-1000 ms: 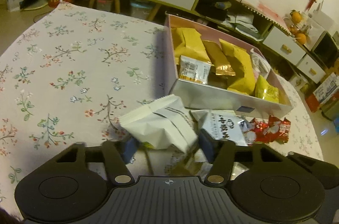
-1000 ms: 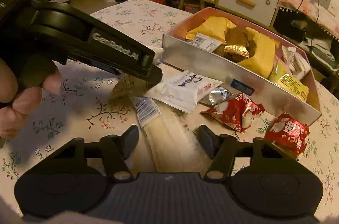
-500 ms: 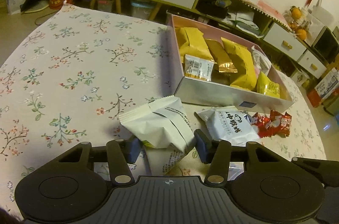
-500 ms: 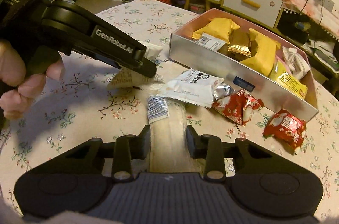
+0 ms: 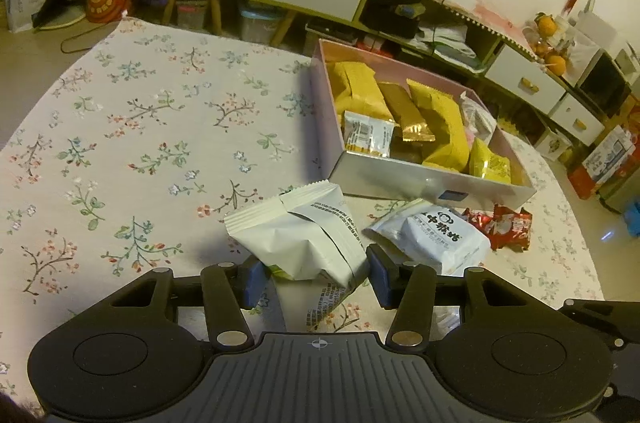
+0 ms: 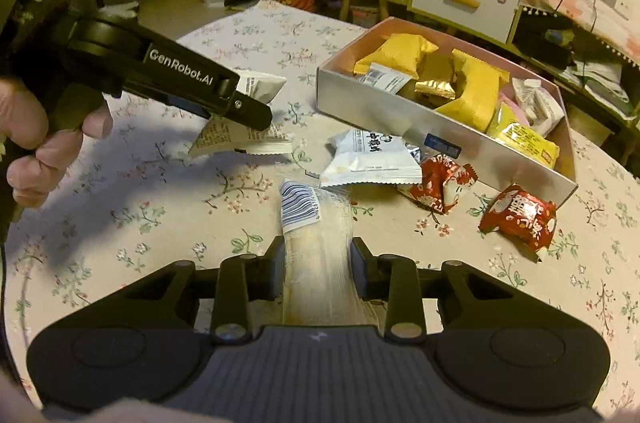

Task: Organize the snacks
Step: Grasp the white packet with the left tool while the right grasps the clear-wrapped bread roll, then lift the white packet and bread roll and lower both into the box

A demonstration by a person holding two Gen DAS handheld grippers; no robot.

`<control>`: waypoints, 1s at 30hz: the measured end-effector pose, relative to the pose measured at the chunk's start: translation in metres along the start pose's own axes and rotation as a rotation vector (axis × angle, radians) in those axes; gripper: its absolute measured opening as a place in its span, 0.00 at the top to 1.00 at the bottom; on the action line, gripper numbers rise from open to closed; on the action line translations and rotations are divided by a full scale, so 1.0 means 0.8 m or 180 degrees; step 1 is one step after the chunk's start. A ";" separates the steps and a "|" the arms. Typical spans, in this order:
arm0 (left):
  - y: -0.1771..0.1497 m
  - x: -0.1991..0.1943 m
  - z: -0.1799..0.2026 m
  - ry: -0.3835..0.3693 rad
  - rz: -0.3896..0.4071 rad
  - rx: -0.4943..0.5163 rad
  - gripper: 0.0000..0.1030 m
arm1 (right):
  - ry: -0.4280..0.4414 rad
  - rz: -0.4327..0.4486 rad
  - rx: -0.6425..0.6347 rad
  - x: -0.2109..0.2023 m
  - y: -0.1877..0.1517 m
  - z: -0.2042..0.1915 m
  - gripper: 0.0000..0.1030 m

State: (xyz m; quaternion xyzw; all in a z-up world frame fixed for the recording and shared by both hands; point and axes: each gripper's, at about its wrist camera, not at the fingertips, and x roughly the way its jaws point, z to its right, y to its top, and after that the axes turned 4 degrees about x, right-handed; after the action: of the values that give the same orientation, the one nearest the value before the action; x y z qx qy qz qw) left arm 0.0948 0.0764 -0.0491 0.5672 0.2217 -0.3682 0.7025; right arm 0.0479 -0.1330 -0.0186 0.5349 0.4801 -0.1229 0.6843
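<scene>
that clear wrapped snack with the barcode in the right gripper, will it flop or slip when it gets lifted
The clear-wrapped snack looks like a long stiff bar, so probably little flop. Its glossy film may slip between the right gripper's pads. It likely weighs little, as the white packet beside it would.

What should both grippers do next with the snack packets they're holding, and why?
Probably carry both toward the open box. The left gripper grips a white packet, the right gripper a clear barcoded packet, and the box already holds yellow snacks while others lie loose beside it.

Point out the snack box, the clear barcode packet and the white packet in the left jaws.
snack box [image 5: 404,181]: left wrist view, near wall.
clear barcode packet [image 6: 316,243]: right wrist view, middle.
white packet [image 5: 296,235]: left wrist view, front face.
</scene>
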 end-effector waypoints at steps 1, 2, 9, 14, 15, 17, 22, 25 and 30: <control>0.001 -0.002 0.000 0.0000 0.0006 -0.0002 0.52 | 0.0026 0.0022 0.0029 -0.003 0.001 0.001 0.71; 0.002 -0.004 -0.001 -0.0003 0.0012 -0.0004 0.52 | 0.0053 0.0043 0.0053 -0.005 0.002 0.001 0.71; 0.006 -0.019 -0.004 -0.0064 0.0065 -0.0030 0.52 | 0.0128 0.0180 0.0131 -0.021 0.007 0.001 0.71; 0.008 -0.027 -0.002 -0.0146 0.0109 -0.0008 0.52 | 0.0167 0.0277 0.0225 -0.030 0.013 0.004 0.71; 0.008 -0.028 -0.001 -0.0157 0.0113 0.0001 0.52 | 0.0170 0.0295 0.0238 -0.031 0.014 0.004 0.71; 0.009 -0.029 0.000 -0.0176 0.0119 0.0016 0.52 | 0.0172 0.0337 0.0262 -0.034 0.017 0.007 0.71; 0.011 -0.031 0.006 -0.0191 0.0140 0.0043 0.52 | 0.0106 0.0393 0.0376 -0.034 0.021 0.022 0.71; 0.013 -0.031 0.014 -0.0193 0.0153 0.0081 0.52 | 0.0046 0.0436 0.0493 -0.033 0.024 0.038 0.71; 0.021 -0.031 0.034 -0.0185 0.0208 0.0197 0.52 | -0.0021 0.0540 0.0743 -0.037 0.029 0.066 0.71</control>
State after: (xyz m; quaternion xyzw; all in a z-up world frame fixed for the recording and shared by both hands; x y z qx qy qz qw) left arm 0.0890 0.0582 -0.0135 0.5847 0.1710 -0.3681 0.7024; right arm 0.0760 -0.1788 0.0174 0.6490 0.4134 -0.1213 0.6270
